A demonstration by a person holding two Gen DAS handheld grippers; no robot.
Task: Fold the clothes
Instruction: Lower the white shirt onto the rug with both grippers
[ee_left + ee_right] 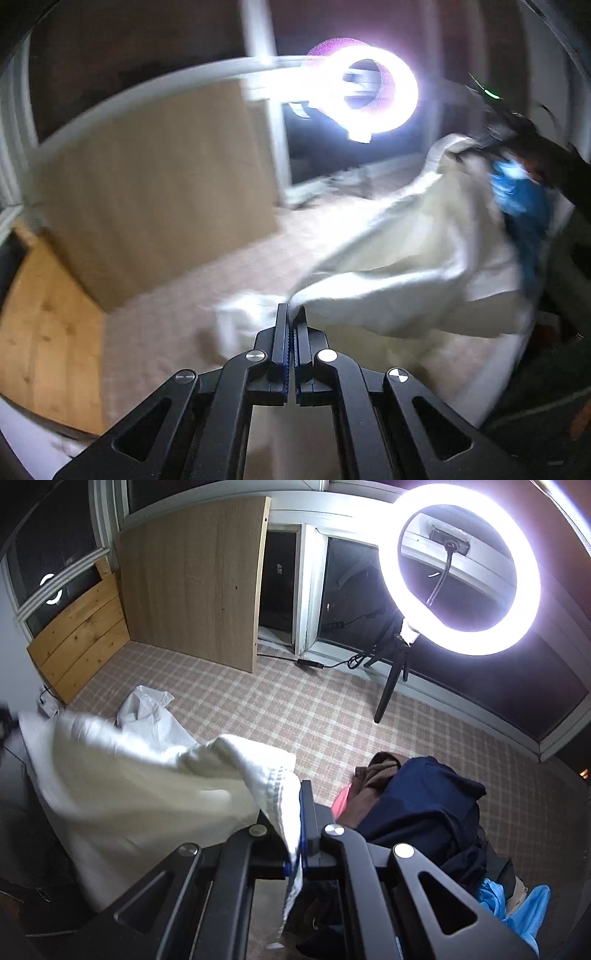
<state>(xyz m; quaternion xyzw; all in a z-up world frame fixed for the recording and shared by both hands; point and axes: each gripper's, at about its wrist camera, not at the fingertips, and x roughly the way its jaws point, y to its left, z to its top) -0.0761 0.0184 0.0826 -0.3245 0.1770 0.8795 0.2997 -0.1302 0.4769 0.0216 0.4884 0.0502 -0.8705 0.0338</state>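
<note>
A white garment point(399, 266) hangs stretched between both grippers above the checked floor. My left gripper point(293, 317) is shut on one edge of it. My right gripper point(301, 805) is shut on another edge of the same white garment point(147, 775), which drapes down to the left. In the left wrist view the right gripper point(491, 144) shows blurred at the upper right, holding the cloth, with a blue-gloved hand point(517, 195) behind it. Another white garment point(147, 709) lies crumpled on the floor.
A pile of dark blue, brown and pink clothes point(424, 805) lies at the right. A lit ring light point(458, 568) stands on a tripod by the windows. A wooden board point(192, 583) and a pine panel point(81, 635) lean against the wall. A cable point(317, 662) runs along the floor.
</note>
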